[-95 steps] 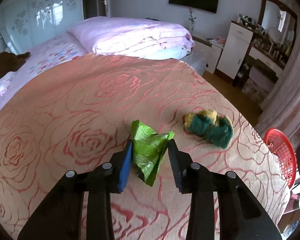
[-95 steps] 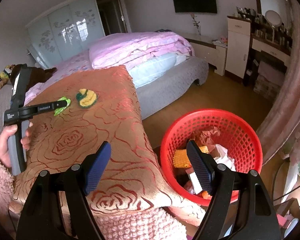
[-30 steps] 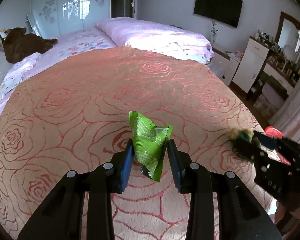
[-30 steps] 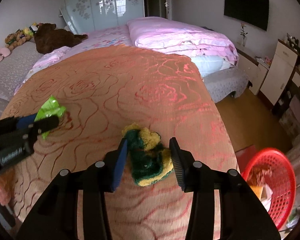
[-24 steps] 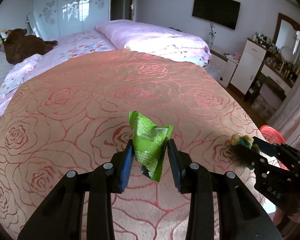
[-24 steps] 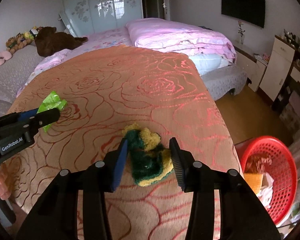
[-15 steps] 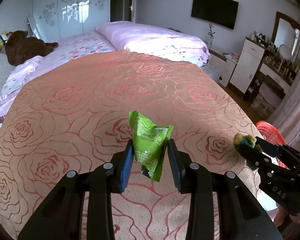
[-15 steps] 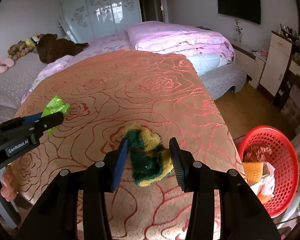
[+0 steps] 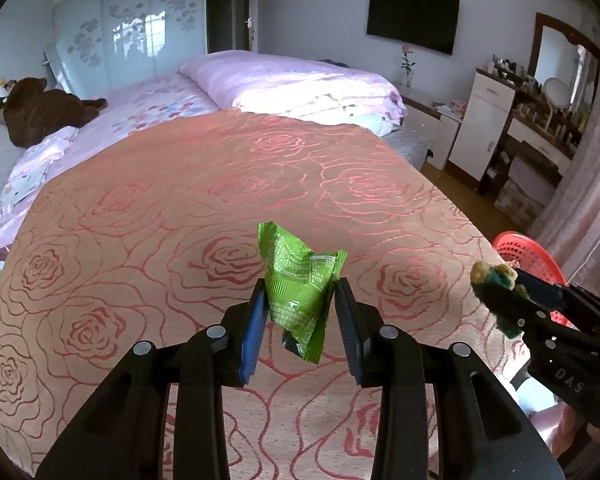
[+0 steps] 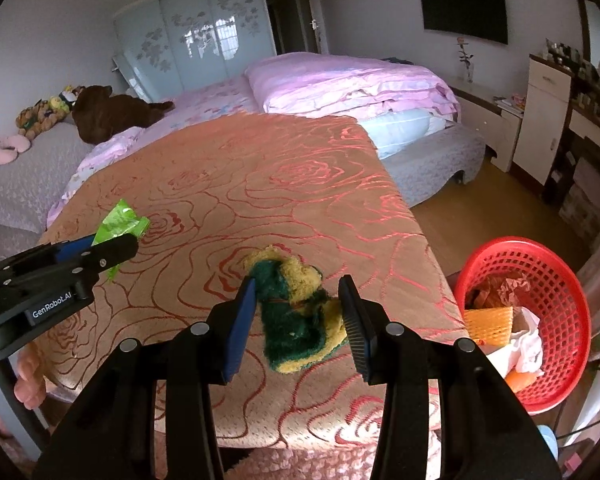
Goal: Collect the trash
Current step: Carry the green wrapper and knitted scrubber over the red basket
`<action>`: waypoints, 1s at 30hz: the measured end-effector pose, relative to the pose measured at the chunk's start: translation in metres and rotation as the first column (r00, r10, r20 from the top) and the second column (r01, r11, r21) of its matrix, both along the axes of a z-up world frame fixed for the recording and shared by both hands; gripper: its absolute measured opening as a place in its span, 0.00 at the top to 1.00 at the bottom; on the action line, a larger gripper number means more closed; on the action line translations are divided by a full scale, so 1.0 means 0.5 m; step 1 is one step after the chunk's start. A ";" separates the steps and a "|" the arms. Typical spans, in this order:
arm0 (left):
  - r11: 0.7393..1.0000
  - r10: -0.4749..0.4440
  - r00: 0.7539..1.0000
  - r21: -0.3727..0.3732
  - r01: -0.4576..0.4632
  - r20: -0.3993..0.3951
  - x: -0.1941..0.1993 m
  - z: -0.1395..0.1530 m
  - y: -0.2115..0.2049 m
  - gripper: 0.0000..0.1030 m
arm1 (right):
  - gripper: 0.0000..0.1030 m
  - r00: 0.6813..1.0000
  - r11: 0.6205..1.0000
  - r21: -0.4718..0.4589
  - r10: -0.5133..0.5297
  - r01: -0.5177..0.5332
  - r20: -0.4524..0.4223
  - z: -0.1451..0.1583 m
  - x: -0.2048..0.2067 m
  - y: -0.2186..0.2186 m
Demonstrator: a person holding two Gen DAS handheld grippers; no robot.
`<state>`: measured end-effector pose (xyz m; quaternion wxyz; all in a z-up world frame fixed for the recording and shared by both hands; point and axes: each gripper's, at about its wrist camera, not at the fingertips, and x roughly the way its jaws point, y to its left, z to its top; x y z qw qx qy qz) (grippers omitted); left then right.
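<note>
- The left claw (image 9: pixel 300 300) is clamped on a crumpled green wrapper (image 9: pixel 298 292), held up clear of the rose-patterned bedspread (image 9: pixel 220 184). The pads pinch its middle, and the top and bottom corners stick out free.
- The wrapper looks like thin foil: very light, crinkly and probably slick. A pinch across the bunched middle seems safest, since a corner could slide out.
- The right claw (image 10: pixel 300 312) grips a green-and-yellow scrubbing sponge (image 10: pixel 296 308), also lifted off the bed, with its lower end hanging below the pads.
- The sponge looks soft and squashy with a rough green face, light and not fragile. It should give under the pads and not slip easily.
- The red basket (image 10: pixel 556 280) stands on the floor to the right of the bed's near corner, already holding paper and an orange piece. Both items are light enough to be dropped in from above.
</note>
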<state>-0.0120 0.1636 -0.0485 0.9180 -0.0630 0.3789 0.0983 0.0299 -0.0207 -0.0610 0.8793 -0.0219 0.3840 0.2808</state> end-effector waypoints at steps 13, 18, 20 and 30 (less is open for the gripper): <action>0.999 -0.051 0.999 0.005 0.051 0.001 0.014 0.006 -0.039 0.68 | 0.60 0.998 0.997 0.028 -0.069 0.069 0.010 0.017 0.007 -0.057; 0.997 -0.082 0.997 0.009 0.082 -0.001 0.025 0.010 -0.066 0.68 | 0.60 0.996 0.995 0.039 -0.091 0.090 0.023 0.031 0.014 -0.076; 0.995 -0.096 0.995 0.013 0.096 0.001 0.030 0.013 -0.076 0.68 | 0.60 0.994 0.994 0.042 -0.105 0.104 0.027 0.037 0.017 -0.088; 0.985 -0.169 0.986 0.032 0.169 0.008 0.064 0.026 -0.141 0.68 | 0.60 0.985 0.987 0.038 -0.160 0.158 0.060 0.066 0.031 -0.144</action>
